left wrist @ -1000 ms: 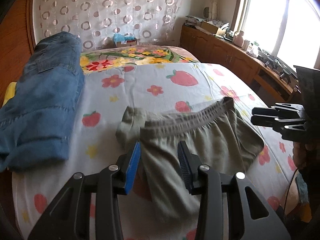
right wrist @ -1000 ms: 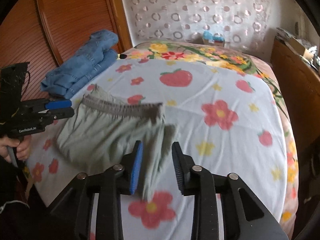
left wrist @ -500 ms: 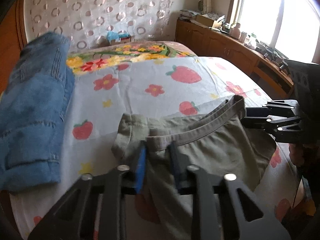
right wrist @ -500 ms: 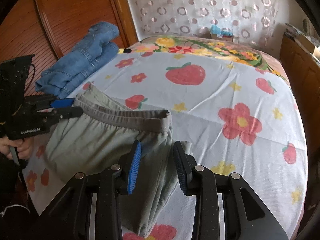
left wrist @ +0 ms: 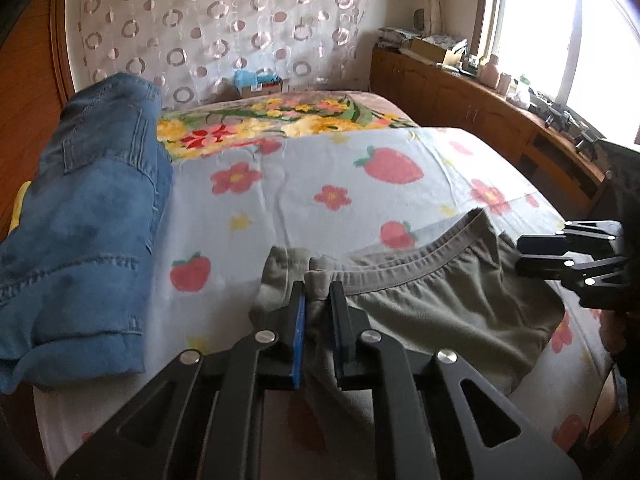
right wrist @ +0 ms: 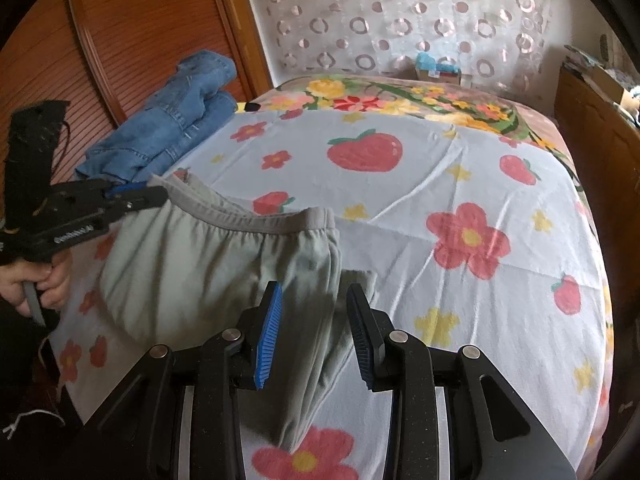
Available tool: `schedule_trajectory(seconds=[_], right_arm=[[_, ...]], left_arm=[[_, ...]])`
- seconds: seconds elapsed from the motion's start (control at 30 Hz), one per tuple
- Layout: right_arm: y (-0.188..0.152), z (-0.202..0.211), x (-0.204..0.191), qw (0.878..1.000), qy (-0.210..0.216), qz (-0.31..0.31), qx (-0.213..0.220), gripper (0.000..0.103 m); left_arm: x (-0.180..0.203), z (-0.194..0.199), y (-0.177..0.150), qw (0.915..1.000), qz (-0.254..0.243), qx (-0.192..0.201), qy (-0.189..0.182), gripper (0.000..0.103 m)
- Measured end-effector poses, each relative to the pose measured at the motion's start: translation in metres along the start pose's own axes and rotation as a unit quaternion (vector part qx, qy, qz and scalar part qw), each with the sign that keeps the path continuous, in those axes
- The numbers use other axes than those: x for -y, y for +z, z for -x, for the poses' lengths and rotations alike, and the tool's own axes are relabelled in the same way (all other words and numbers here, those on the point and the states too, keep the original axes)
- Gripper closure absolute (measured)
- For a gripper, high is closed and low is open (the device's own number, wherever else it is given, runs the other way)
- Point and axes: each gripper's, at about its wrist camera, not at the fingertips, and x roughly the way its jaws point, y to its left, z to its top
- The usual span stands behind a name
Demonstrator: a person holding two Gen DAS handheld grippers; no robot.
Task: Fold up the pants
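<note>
Grey-green pants lie at the near edge of the bed, their elastic waistband facing the headboard. My left gripper is shut on the waistband's left corner; it also shows in the right wrist view, holding that corner lifted. My right gripper is open, its jaws on either side of the pants' right side below the waistband corner. In the left wrist view the right gripper sits by the right end of the waistband.
Folded blue jeans lie along the bed's left side, also in the right wrist view. The bed sheet has a strawberry and flower print. A wooden cabinet runs along the right wall, a wooden wardrobe on the left.
My left gripper moved forward and shut on the waistband's left corner, then lifted it. My right gripper moved forward over the pants' right side and stayed open.
</note>
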Motion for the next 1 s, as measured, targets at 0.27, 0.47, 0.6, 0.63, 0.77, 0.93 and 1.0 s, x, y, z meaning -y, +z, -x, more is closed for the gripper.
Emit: schedule_trajectory(seconds=[0.27,0.47,0.6,0.63,0.77,0.93,1.0], right_arm=[[-0.008,-0.005,-0.004,1.0,-0.005,0.012,-0.014,0.087],[-0.009,0.004,0.002,0.999,-0.033,0.006,-0.004,0.102],[-0.009,0.005,0.003,1.0,-0.025,0.005,-0.002,0.101],[-0.009,0.006,0.003,1.0,-0.025,0.006,0.0,0.101],[-0.006,0.008,0.002,1.0,-0.029,0.001,0.002,0.078],[-0.004,0.005,0.003,1.0,-0.027,-0.007,-0.007,0.061],[-0.003,0.002,0.004,0.999,-0.029,-0.011,-0.01,0.056]], left_arm=[[-0.002,-0.012,-0.009,0.9997,0.003,-0.022,0.007,0.083],[-0.003,-0.013,-0.01,0.9997,0.004,-0.022,0.006,0.079],[-0.004,-0.014,-0.01,0.9997,0.003,-0.022,0.007,0.079],[-0.004,-0.013,-0.01,0.9997,0.004,-0.021,0.006,0.079],[-0.005,-0.015,-0.009,0.9997,0.007,-0.02,0.007,0.079],[-0.005,-0.015,-0.01,0.9997,0.01,-0.019,0.009,0.078],[-0.005,-0.015,-0.011,0.9997,0.012,-0.019,0.01,0.077]])
